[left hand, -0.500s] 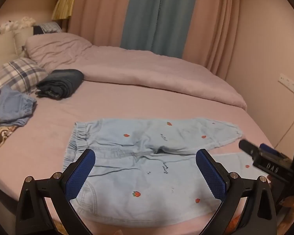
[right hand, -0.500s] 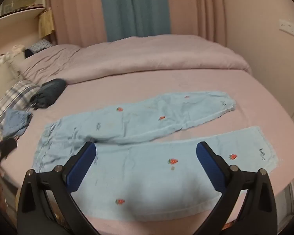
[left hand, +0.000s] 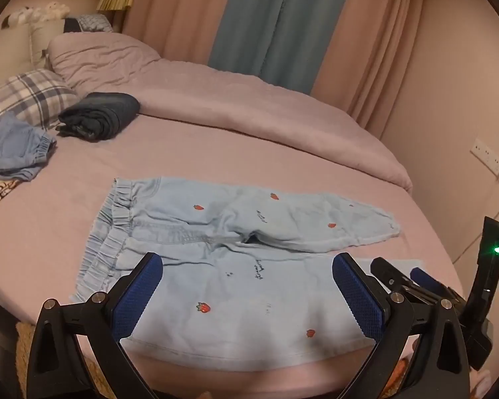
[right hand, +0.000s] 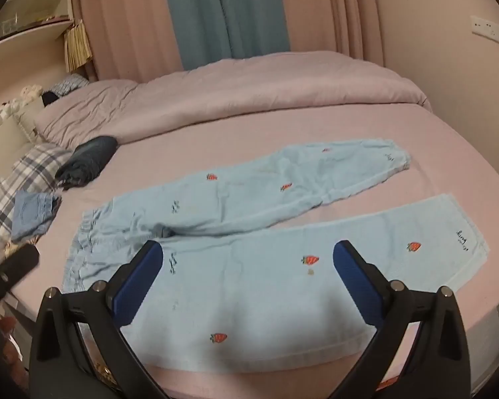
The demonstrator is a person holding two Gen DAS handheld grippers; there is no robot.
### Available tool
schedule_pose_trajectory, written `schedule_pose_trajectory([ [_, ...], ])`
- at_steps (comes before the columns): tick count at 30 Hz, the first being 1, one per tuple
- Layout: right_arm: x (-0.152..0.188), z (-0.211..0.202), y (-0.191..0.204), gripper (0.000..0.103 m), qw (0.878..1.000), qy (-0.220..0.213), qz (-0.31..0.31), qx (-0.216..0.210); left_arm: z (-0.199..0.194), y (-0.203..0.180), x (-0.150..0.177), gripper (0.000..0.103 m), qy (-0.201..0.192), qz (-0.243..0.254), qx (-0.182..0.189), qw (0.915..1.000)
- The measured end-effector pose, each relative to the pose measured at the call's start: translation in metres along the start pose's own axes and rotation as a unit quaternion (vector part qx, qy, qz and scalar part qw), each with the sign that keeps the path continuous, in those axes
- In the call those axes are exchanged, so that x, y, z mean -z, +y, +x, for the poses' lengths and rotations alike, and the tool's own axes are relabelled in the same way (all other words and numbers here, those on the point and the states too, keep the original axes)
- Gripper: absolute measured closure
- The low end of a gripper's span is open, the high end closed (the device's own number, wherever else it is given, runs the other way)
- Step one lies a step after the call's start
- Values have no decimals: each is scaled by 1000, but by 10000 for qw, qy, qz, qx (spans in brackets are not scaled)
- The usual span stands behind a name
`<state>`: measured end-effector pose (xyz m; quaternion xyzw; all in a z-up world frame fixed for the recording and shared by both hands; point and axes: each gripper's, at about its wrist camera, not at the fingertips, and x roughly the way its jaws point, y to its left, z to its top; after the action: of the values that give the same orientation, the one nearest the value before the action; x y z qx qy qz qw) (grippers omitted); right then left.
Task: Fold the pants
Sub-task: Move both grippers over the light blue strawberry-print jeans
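My left gripper [left hand: 248, 294] and right gripper [right hand: 249, 281], jaws apart, hover over pants [right hand: 266, 286] flat at the bed's [right hand: 449, 153] near edge.

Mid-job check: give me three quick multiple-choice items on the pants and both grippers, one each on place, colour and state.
1. The pants' waistband lies:
A. on the left
B. on the right
C. under the duvet

2. The pants are:
A. dark navy
B. light blue with red strawberries
C. plaid

3. The two grippers are:
A. both open
B. both shut on cloth
C. one shut

Key: 1 A, the pants' elastic waistband sits at the left end. 2 B, pale blue cloth with red strawberries. 3 A, the left gripper and right gripper stand wide above the flat pants, gripping nothing.
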<state>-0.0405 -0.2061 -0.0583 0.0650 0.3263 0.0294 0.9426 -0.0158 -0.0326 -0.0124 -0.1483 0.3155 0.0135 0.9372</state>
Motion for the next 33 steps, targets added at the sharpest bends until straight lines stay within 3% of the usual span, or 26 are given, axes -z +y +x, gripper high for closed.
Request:
schedule_pose_trajectory([
  [7,6,-16,14,0,9998,-153,-13,-84,2,-6,3,1,43,111,-51,9999],
  [20,20,-5,6,0,9998,64,203,10,23,-5,15,3,358,216,-176,9990],
  [27,23,6,0,0,9988,253,409,-34,36,-3,16,4,564,197,-118,9981],
  [33,23,10,2,0,9987,255,427,70,34,-2,11,6,445,212,33,9988],
])
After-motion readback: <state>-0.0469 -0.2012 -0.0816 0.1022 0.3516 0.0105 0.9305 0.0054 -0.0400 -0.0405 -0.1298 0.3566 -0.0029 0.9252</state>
